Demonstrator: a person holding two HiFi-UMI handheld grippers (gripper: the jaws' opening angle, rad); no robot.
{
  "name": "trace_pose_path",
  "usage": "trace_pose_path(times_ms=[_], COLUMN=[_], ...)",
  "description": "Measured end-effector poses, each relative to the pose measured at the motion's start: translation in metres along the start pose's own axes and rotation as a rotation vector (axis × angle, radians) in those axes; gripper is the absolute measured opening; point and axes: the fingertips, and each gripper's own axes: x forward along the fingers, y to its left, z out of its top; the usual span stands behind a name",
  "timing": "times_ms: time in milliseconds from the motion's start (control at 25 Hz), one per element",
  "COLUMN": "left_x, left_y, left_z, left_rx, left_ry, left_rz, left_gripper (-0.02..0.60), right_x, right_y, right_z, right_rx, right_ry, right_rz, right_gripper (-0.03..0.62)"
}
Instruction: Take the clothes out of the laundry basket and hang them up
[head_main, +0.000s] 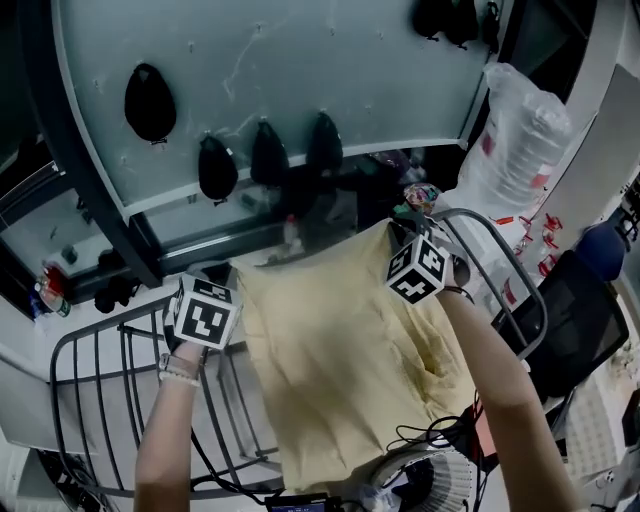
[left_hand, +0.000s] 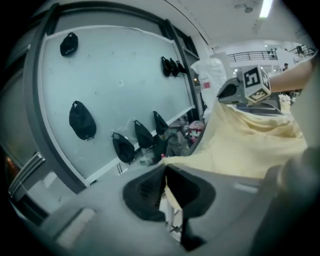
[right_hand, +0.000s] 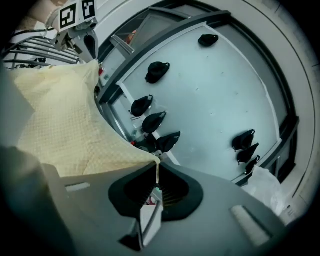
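At the centre of the head view, we hold a pale yellow garment (head_main: 340, 380) spread between both claws, above a grey wire drying rack (head_main: 97, 400). The left gripper (left_hand: 165, 187) is clamped on one top corner and the right gripper (right_hand: 157, 176) on the other. We judge the hanging step to be in hand. The next move calls for lowering the cloth evenly over the rails before releasing. The fabric looks thin, finely checked and lightly creased.
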Motion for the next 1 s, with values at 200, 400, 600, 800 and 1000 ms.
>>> trace_pose_path(times_ms=[200, 400, 600, 800, 1000], left_x=[0.016, 0.022, 0.016, 0.000, -0.029], left_y=[-0.008, -0.014, -0.023, -0.023, -0.022], left_z=[-0.025, -0.042, -0.051, -0.056, -0.039], left_rx=[0.017, 0.008, -0.011, -0.049, -0.078], left_ry=[0.065, 0.090, 0.103, 0.091, 0.005], left_rz=[-0.022, -0.044, -0.092, -0.101, -0.054], left_gripper=[0.006, 0.015, 0.131, 0.189, 0.164], right_x=[0.025, 0.032, 0.024, 0.003, -0.030], right_y=[0.039, 0.058, 0.072, 0.071, 0.047], right_z=[-0.022, -0.029, -0.027, -0.020, -0.017], right_rx=[0.032, 0.084, 0.218, 0.374, 0.456], right_ry=[0.062, 0.081, 0.055, 0.003, -0.100], right_rz=[0.101, 0.175, 0.266, 0.314, 0.266], right_gripper=[0.015, 0.052, 0.193, 0.225, 0.224])
